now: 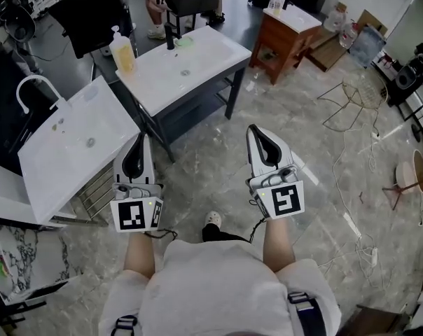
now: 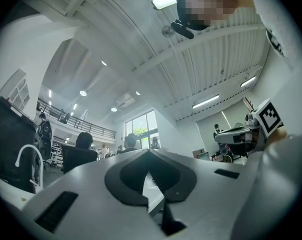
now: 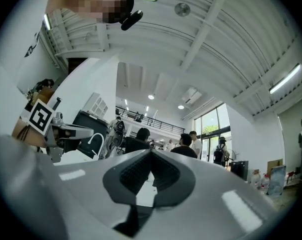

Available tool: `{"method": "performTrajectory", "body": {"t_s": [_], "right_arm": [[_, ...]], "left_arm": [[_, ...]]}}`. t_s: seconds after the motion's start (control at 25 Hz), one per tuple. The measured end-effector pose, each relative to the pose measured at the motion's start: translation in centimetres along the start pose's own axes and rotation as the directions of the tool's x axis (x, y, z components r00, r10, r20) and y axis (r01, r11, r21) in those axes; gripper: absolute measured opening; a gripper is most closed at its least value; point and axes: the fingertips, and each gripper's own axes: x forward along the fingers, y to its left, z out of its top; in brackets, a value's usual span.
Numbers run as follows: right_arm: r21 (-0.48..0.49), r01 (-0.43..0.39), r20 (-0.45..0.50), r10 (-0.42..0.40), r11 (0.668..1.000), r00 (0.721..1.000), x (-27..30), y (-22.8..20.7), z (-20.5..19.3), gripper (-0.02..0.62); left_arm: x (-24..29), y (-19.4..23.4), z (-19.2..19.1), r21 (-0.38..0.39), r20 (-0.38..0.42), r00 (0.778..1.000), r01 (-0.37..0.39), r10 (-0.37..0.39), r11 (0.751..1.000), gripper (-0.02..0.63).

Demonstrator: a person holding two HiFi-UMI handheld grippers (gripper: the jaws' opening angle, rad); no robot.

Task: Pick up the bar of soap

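Approach step. The white rectangular washbasin (image 1: 211, 58) on a dark frame stands well ahead; our left gripper (image 1: 143, 138) and right gripper (image 1: 253, 129) are closed, empty. The pale-green bar of soap (image 1: 184, 42), we judge, lies on its top. Next: step closer, open jaws.

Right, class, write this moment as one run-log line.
stage: pre-reach | left hand-held gripper: shut, empty | right hand-held gripper: shut, empty | position: both above floor, beside white sink

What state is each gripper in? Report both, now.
Left gripper: closed, jaws together, holding nothing.
Right gripper: closed, jaws together, holding nothing.
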Motion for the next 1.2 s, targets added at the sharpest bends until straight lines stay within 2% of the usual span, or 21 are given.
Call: {"method": "performTrajectory", "body": {"t_s": [0.16, 0.32, 0.44, 0.6, 0.76, 0.92, 1.2], "right_arm": [[0.040, 0.009, 0.001, -0.009, 0.999, 1.000, 3.8, -3.6, -1.6, 0.009], [0.143, -0.030, 0.032, 0.025, 0.989, 0.999, 6.5, -6.6, -3.1, 0.009], [0.149, -0.035, 0.040, 0.029, 0.988, 0.999, 7.7, -8.6, -3.9, 0.009], [0.121, 0.038, 0.013, -0.040, 0.992, 0.999, 9.4, -11.2, -6.0, 0.009], [0.145, 0.049, -0.024, -0.045, 0.988, 0.999, 11.8, -12.1, -8.3, 0.009], [0.169, 0.061, -0.024, -0.058, 0.984, 0.998, 14.7, -13.6, -10.0, 0.009], [0.149, 0.086, -0.023, -0.084, 0.985, 0.996, 22.4, -16.8, -12.1, 0.009]], "left_arm": [[4.6, -0.3, -0.5, -0.034, 0.040, 0.999, -0.018, 0.019, 0.999, 0.008], [8.7, 0.0, -1.9, -0.124, 0.029, 0.998, -0.052, 0.056, 0.991, 0.008], [10.9, 0.0, -2.7, -0.155, 0.023, 0.997, -0.063, 0.068, 0.986, 0.008], [13.5, 0.0, -4.3, -0.103, -0.016, 0.996, -0.084, 0.083, 0.991, 0.008], [16.1, 1.2, -6.3, -0.067, -0.059, 0.993, -0.101, 0.097, 0.993, 0.008], [19.5, 2.4, -7.6, -0.084, -0.043, 0.995, -0.090, 0.087, 0.992, 0.008], [27.6, 5.8, -9.9, -0.115, -0.026, 0.998, -0.065, 0.062, 0.991, 0.008]]}}
